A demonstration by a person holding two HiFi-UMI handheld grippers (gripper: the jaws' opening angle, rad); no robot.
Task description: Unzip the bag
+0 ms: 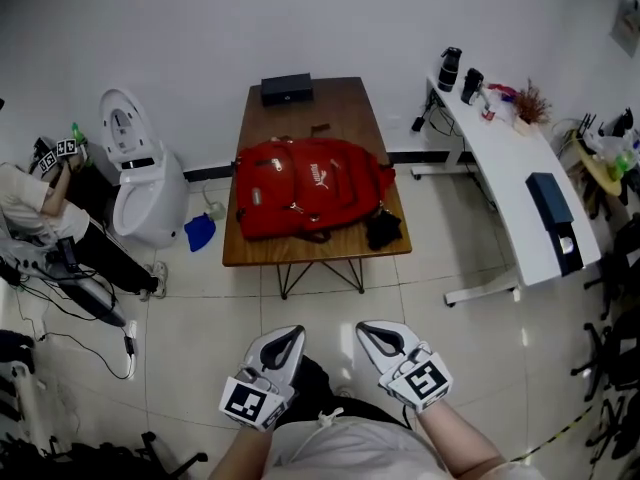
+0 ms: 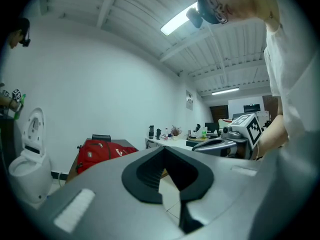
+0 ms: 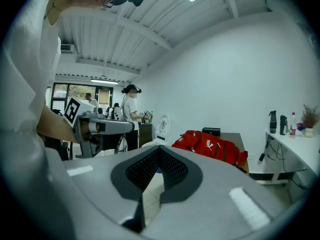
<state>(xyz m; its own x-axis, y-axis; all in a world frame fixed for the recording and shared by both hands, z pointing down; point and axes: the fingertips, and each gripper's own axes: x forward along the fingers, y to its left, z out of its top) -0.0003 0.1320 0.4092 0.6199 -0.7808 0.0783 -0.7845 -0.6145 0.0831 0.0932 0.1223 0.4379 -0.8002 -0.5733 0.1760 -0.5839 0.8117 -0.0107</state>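
Red backpack (image 1: pixel 312 188), one only, lies flat across the middle of the wooden desk (image 1: pixel 345 108), reaching toward its near edge; what it holds does not show. One black box (image 1: pixel 287 89) sits at the far edge, and one dark bundle (image 1: pixel 383 228) at the near right corner, just beside the backpack. Your two grippers hang side by side, well short of the desk: left gripper (image 1: pixel 288 334) and right gripper (image 1: pixel 372 330), both clenched on nothing.
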